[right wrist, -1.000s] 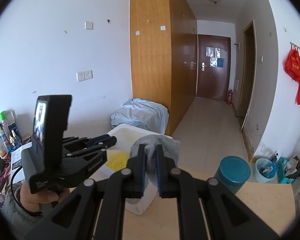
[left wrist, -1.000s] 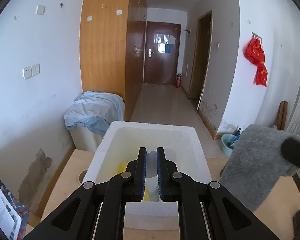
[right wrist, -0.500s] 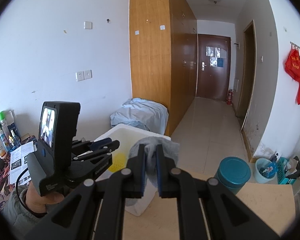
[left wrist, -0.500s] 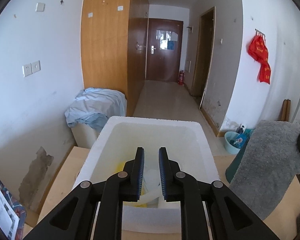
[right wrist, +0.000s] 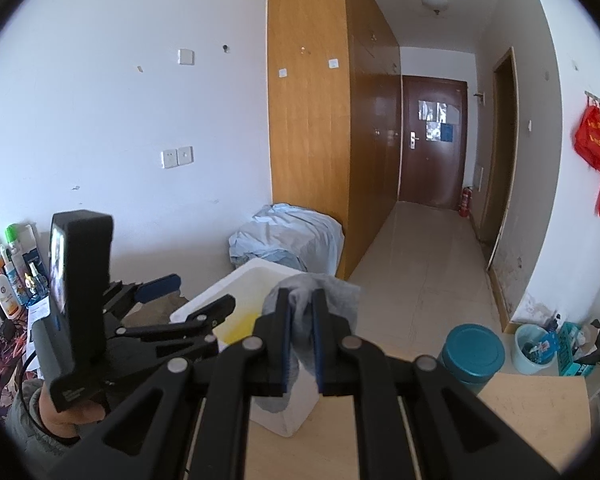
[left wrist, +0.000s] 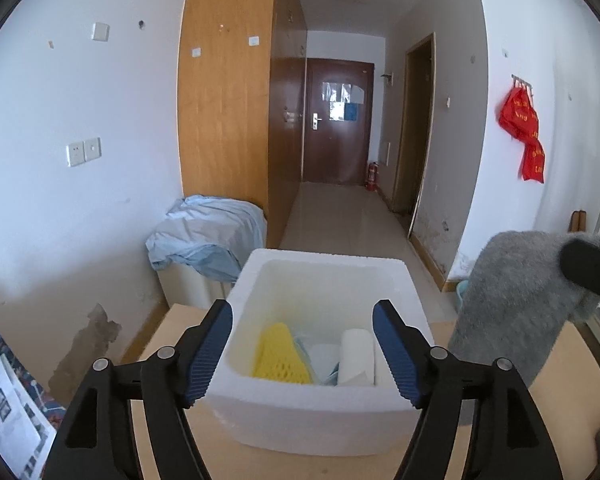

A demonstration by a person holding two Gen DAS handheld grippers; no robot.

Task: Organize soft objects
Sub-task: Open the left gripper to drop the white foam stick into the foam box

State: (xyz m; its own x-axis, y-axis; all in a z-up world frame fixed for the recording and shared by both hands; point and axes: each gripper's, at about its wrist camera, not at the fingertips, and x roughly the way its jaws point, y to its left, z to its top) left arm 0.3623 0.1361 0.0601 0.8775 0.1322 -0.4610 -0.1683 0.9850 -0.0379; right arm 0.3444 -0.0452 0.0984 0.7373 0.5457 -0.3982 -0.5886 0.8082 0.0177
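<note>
Your left gripper [left wrist: 302,354] is opening, nothing between jaws, over the white foam box [left wrist: 324,258]; right gripper [right wrist: 301,340] pinches fuzzy grey cloth [right wrist: 332,294], hanging lengthwise down.

In the left wrist view, the near wall of the white foam box [left wrist: 316,420] hides the lower ends of the yellow mesh sleeve [left wrist: 280,356] and the white roll [left wrist: 356,356] inside it; the pale items between them are too blurred to name. At three o'clock the grey cloth [left wrist: 512,304] covers the teal container, and the right gripper [right wrist: 300,344] there is cut by the frame edge. In the right wrist view, the bottle labels [right wrist: 4,292] at nine o'clock are too small to read.
</note>
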